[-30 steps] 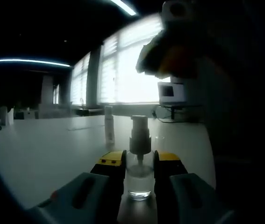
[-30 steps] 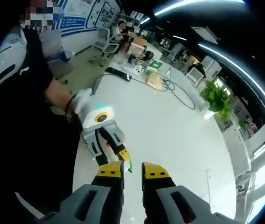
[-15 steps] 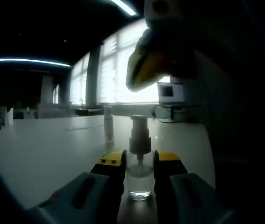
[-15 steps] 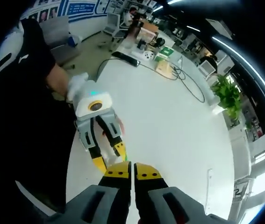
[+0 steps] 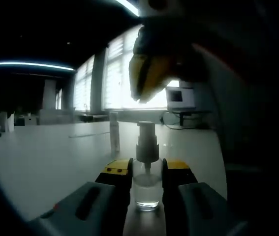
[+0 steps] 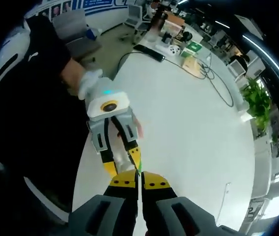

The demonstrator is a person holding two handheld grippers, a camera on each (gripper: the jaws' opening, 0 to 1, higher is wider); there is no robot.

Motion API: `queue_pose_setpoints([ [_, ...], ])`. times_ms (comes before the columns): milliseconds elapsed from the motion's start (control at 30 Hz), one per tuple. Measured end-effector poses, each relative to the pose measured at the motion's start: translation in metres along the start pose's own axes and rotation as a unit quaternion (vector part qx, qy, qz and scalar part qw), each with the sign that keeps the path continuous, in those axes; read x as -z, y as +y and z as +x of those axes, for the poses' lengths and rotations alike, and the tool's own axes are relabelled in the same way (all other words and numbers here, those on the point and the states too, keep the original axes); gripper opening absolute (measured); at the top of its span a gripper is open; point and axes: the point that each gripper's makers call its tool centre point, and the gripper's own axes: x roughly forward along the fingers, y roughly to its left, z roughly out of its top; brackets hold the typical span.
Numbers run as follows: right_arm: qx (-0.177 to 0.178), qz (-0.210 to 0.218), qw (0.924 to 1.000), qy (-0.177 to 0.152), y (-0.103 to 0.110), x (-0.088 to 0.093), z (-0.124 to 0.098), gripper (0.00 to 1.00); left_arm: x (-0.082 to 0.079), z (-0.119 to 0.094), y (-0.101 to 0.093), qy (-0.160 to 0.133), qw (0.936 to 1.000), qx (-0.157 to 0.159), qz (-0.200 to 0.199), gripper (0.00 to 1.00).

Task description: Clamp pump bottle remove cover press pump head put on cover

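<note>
A clear pump bottle [image 5: 146, 186] stands on the white table [image 5: 46, 162], and my left gripper [image 5: 146, 169] is shut on its body. Its grey pump head [image 5: 146, 130] rises bare above the jaws. A slim clear cover [image 5: 114, 132] stands on the table behind it to the left. My right gripper [image 5: 149, 76] hangs above the pump head, apart from it, its yellow tips pointing down. In the right gripper view my right gripper [image 6: 139, 178] is shut with nothing between its fingers, directly above the left gripper [image 6: 123, 162]. The bottle is mostly hidden there.
A person's white-gloved hand [image 6: 87, 83] and dark sleeve hold the left gripper at the table's edge. A black cable [image 6: 218, 88], boxes [image 6: 191, 54] and a green plant [image 6: 257, 96] lie at the table's far end. A small monitor [image 5: 181, 97] stands before bright windows.
My right gripper has gone from open to shut and has come in lower over the pump head. The left gripper and the bottle have stayed still.
</note>
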Motion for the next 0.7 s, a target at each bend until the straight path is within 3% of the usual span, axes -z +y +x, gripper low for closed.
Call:
queue_pose_setpoints([
  [167,-0.027,-0.013,0.9995,0.007,0.008,-0.001,0.003,0.00,0.000,0.000,0.000,0.000,1.0000,-0.001,0.000,0.15],
  [367,-0.042,-0.031,0.9979,0.040,0.009,0.004,0.011,0.00,0.000,-0.001,0.000,0.000,1.0000,-0.001,0.000,0.15],
  [700,-0.059,-0.025,0.9967,0.049,0.012,0.004,0.016,0.00,0.000,-0.001,0.002,0.000,1.0000,-0.002,-0.002,0.15],
])
